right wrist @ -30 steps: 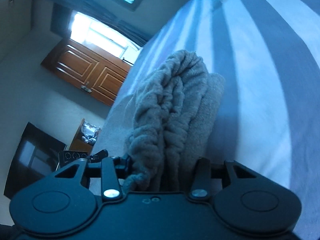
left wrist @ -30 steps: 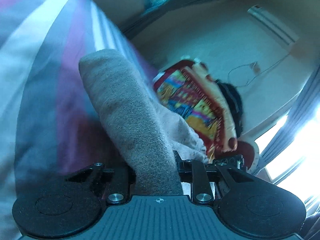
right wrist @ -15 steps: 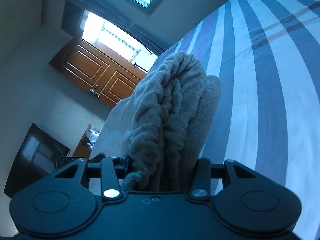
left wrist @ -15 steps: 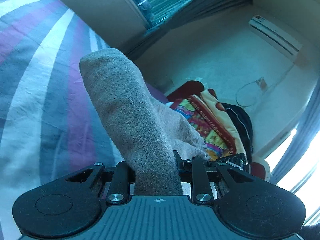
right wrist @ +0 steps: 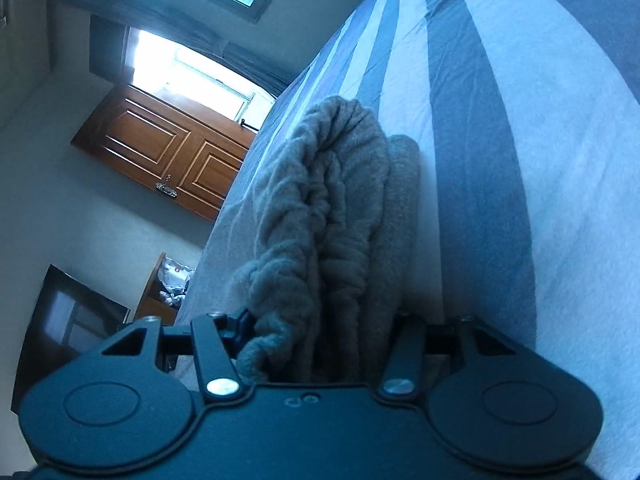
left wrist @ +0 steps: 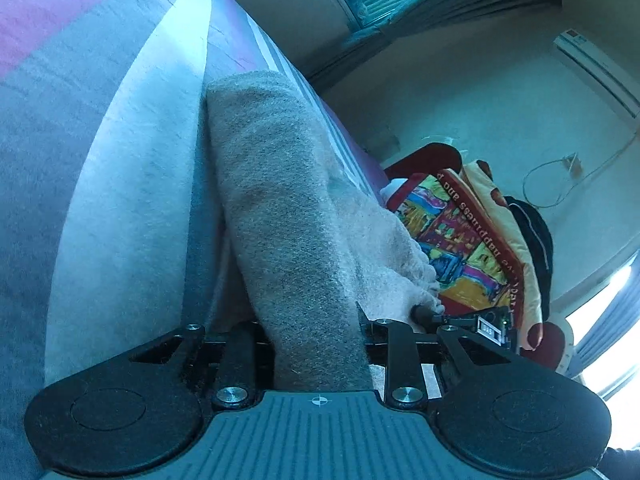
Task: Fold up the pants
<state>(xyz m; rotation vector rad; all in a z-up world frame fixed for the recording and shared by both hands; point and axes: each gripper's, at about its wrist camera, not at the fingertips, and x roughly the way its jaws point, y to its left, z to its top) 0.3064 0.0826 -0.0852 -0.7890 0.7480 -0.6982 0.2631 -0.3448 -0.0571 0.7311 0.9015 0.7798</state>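
I see grey-beige fuzzy pants (left wrist: 288, 216) on a bedsheet (right wrist: 500, 160) striped white, grey and purple-pink, a bright multicoloured blanket (left wrist: 460, 240), and a brown wooden door (right wrist: 160, 148).

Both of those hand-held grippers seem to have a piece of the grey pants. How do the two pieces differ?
The left hand-held gripper holds a smooth, flat fold of the pants; the right hand-held gripper holds a bunched, wrinkled part in several layers. Beyond the left piece lies a colourful blanket; beyond the right, a wooden door. Both pieces are grey, clamped, and near the striped sheet.
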